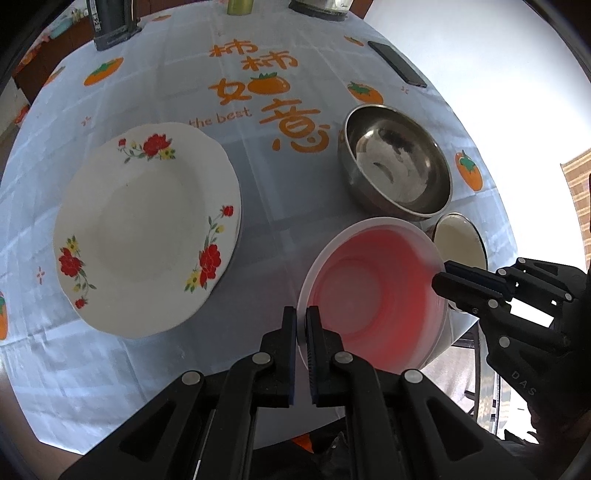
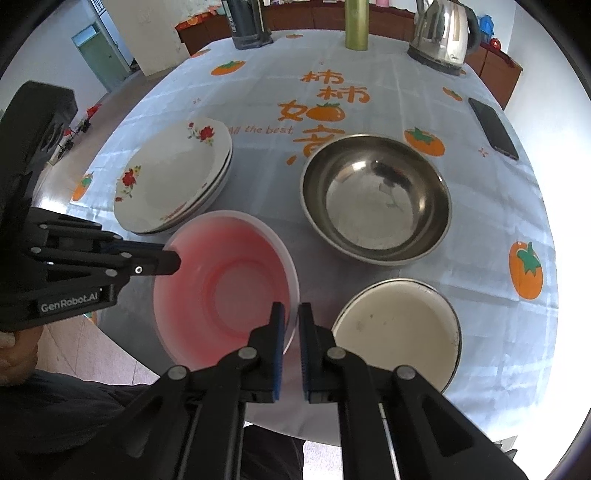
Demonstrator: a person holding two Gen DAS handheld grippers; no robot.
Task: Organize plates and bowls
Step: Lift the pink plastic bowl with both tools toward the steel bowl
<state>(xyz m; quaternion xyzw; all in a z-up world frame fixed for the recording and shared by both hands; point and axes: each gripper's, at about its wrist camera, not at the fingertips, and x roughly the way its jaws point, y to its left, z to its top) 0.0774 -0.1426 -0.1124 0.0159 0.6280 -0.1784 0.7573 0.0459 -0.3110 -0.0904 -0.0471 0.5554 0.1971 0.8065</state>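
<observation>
My left gripper [image 1: 301, 321] pinches the near-left rim of the plastic bowl [image 1: 373, 291], my right gripper [image 2: 291, 317] its opposite rim, so the bowl sits between my two hands at the table's [image 2: 406, 92] near edge. Left of it lies the stack of plates [image 2: 173, 177]. Behind it stands the steel bowl [image 2: 376, 199], and right of it the small enamel dish [image 2: 399, 328]. Far back are a kettle [image 2: 441, 33] and a bottle [image 2: 356, 24]; a phone [image 2: 493, 127] lies at the right edge
</observation>
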